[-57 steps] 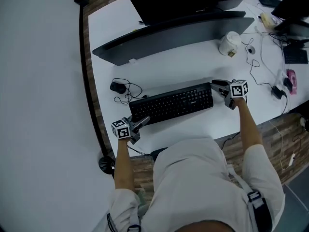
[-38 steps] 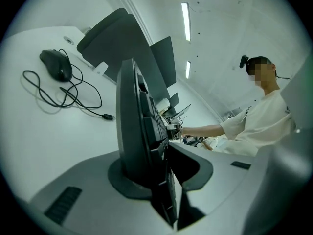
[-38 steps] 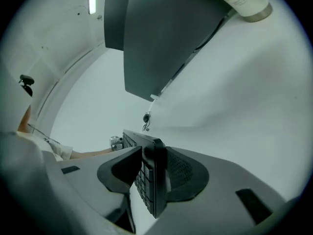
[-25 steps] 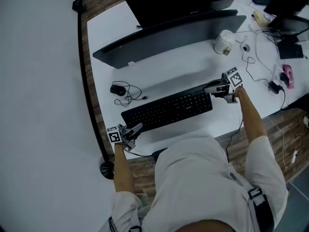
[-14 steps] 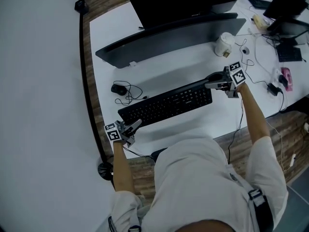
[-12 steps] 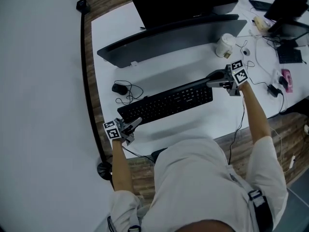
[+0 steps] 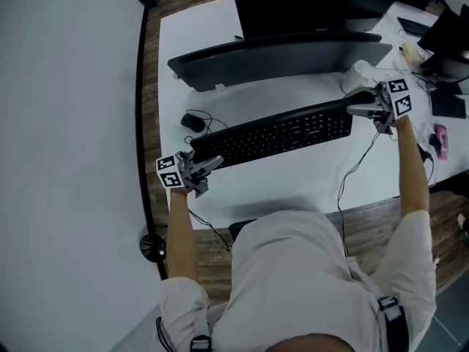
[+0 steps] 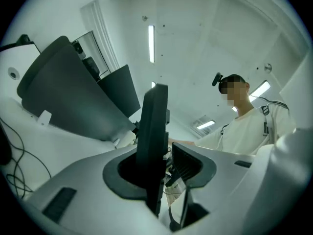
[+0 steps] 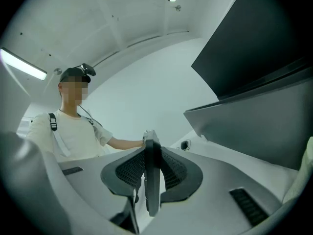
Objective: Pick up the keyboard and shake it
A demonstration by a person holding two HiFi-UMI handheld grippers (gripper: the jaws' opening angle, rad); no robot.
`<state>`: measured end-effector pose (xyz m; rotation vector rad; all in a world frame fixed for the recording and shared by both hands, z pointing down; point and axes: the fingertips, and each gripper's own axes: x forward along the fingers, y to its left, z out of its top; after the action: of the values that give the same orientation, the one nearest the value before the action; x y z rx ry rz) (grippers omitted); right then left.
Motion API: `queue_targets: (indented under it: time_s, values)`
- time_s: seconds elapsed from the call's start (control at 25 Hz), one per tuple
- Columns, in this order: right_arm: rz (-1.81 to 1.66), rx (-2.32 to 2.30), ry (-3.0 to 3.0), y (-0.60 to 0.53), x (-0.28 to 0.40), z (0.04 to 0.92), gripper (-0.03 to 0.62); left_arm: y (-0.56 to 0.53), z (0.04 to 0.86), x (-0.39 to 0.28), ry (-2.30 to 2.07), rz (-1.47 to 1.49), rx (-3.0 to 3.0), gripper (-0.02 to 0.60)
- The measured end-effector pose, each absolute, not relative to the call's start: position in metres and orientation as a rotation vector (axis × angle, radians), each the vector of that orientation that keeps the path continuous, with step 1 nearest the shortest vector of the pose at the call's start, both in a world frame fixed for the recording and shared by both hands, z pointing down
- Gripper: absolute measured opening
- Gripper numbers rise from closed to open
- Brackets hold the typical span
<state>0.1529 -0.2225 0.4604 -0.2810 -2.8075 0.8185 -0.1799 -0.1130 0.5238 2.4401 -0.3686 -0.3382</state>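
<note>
Pinching keyboard (image 7: 286,132) end: right hand-held gripper (image 7: 355,110); left hand-held gripper (image 7: 212,161) opening around other end; white desk (image 7: 293,178), wood floor (image 7: 381,222).

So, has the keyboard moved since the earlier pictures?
Yes. The keyboard has swung away from the person: its right end, gripped in the right claw, now lies close to the white cup; earlier a wide gap separated them.

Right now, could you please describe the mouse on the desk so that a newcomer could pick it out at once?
On the white desk, find the long black keyboard in front of the wide curved monitor. Off the keyboard's left end, toward the monitor, lies the mouse: small, black and rounded, the only thing there with a thin cable looped loosely beside it.
</note>
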Motion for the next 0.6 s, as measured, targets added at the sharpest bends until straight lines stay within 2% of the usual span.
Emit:
queue_targets:
  time_s: [0.12, 0.24, 0.44, 0.6]
  values:
    - [0.799, -0.249, -2.81, -0.224, 0.157, 0.46, 0.116, -0.118, 0.52, -0.18, -0.429, -0.315, 2.466, 0.154]
    - [0.689, -0.243, -2.779, -0.219, 0.157, 0.458, 0.117, -0.115, 0.53, -0.171, -0.472, -0.101, 2.554, 0.103]
    - [0.493, -0.281, -2.708, -0.223, 0.151, 0.433, 0.117, -0.104, 0.538, -0.154, -0.42, 0.145, 2.662, 0.102]
    - [0.359, -0.33, -2.644, -0.228, 0.143, 0.4, 0.117, -0.102, 0.531, -0.148, -0.443, 0.134, 2.714, 0.102]
